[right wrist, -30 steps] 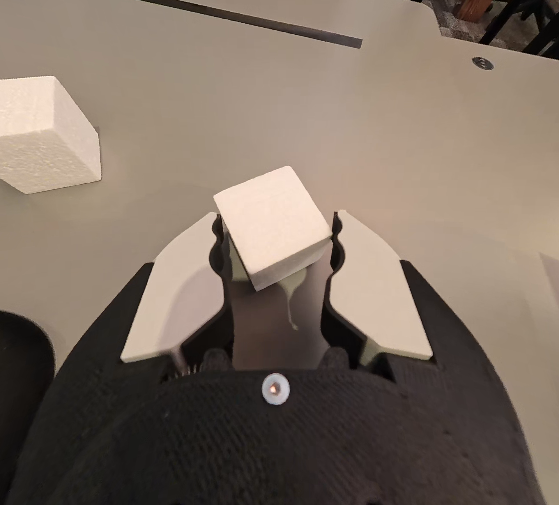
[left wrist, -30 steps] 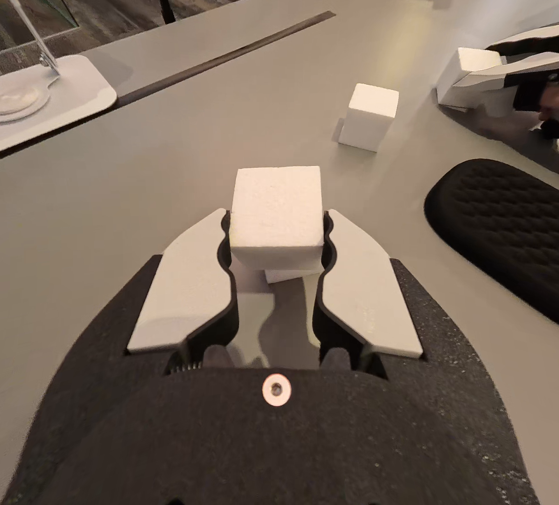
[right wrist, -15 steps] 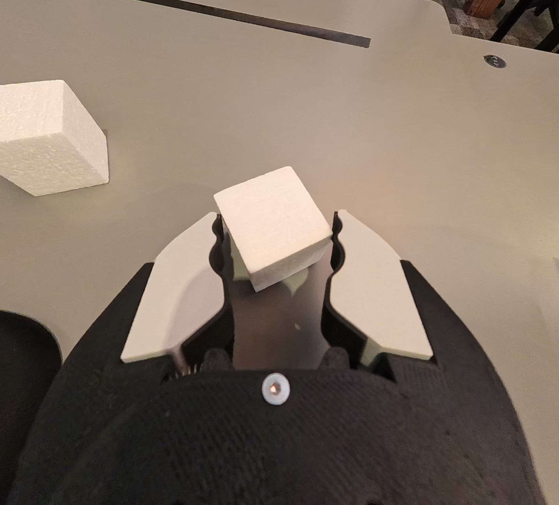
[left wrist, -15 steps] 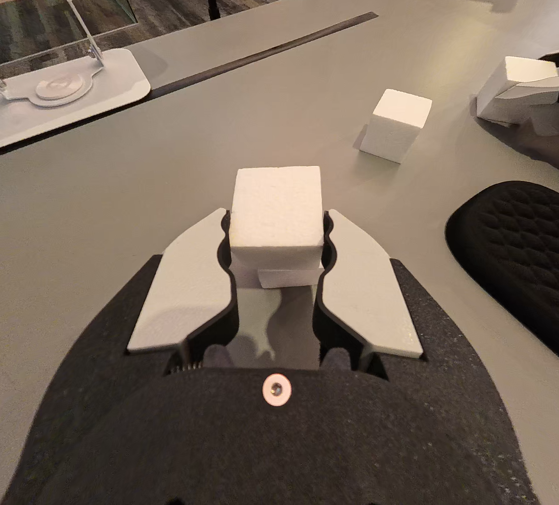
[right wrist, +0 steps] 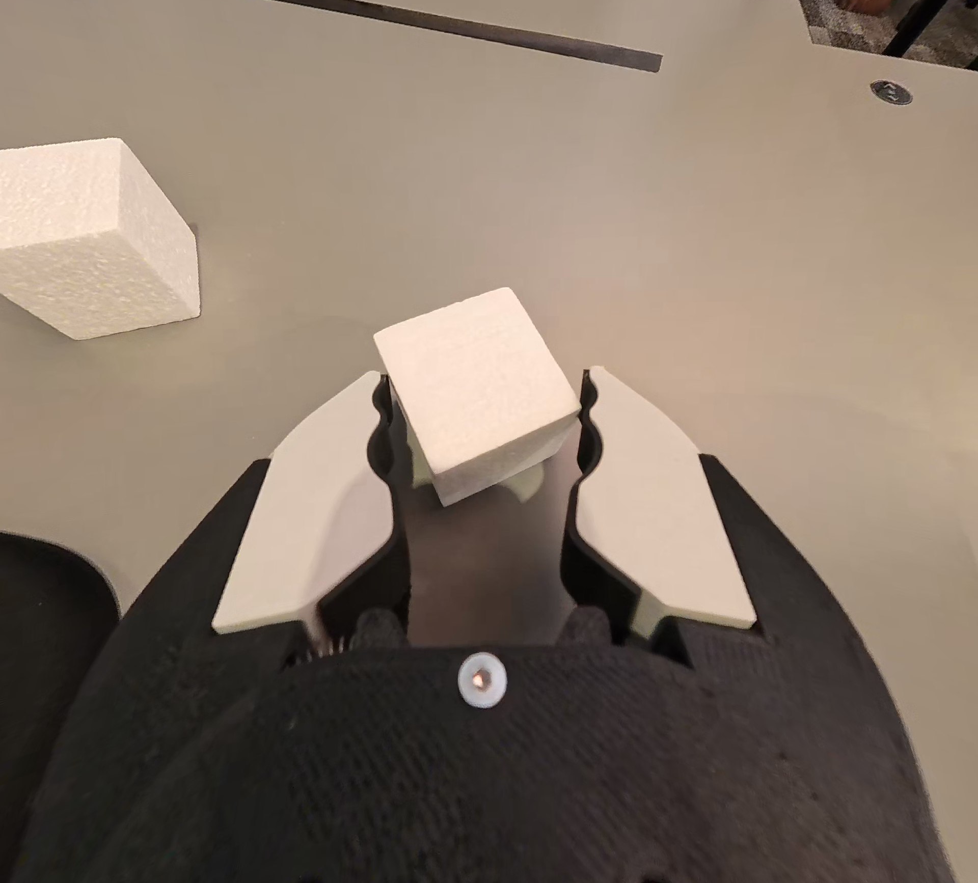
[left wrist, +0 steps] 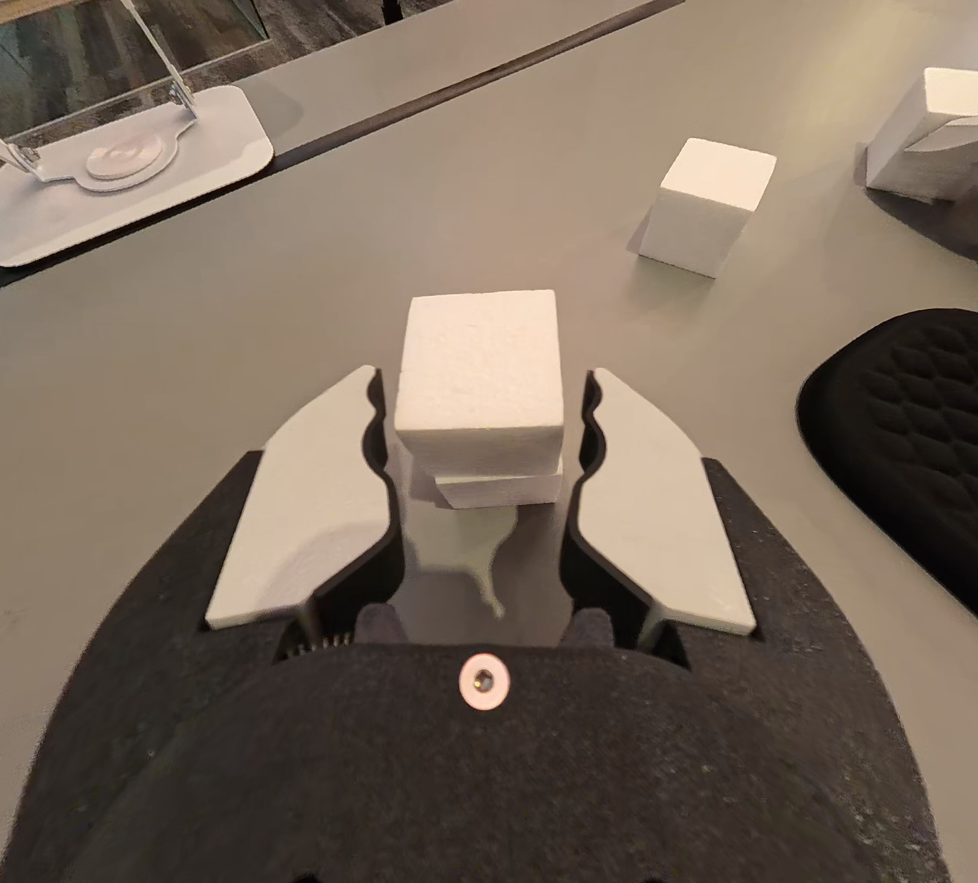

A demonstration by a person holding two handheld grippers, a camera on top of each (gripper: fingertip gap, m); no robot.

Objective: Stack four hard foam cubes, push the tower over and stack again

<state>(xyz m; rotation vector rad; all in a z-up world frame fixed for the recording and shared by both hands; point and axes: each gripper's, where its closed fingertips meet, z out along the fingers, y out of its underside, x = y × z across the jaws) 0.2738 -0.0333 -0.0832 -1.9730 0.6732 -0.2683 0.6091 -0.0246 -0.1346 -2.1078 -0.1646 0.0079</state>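
1. Left hand-held gripper (left wrist: 480, 381): spread a little wider than the top cube (left wrist: 479, 371), with slim gaps on both sides and nothing gripped; apparently a release just after placing.
2. Top cube: resting on a lower cube (left wrist: 497, 490), slightly offset and twisted against it; two levels of the tower standing on the grey table (left wrist: 317, 275).
3. Lower cube: mostly hidden beneath the top one, so squareness of the seating hard to judge.
4. Loose cube (left wrist: 706, 207): alone on the table to the right, well apart from the stack, available as a later level.
5. Right hand-held gripper (right wrist: 480, 381): closed on a carried cube (right wrist: 476, 392), pinched corner to corner and held rotated, probably clear of the table; likely waiting for the stack to be freed.
6. Black padded object (left wrist: 899, 434): at the near right table edge, away from the work.
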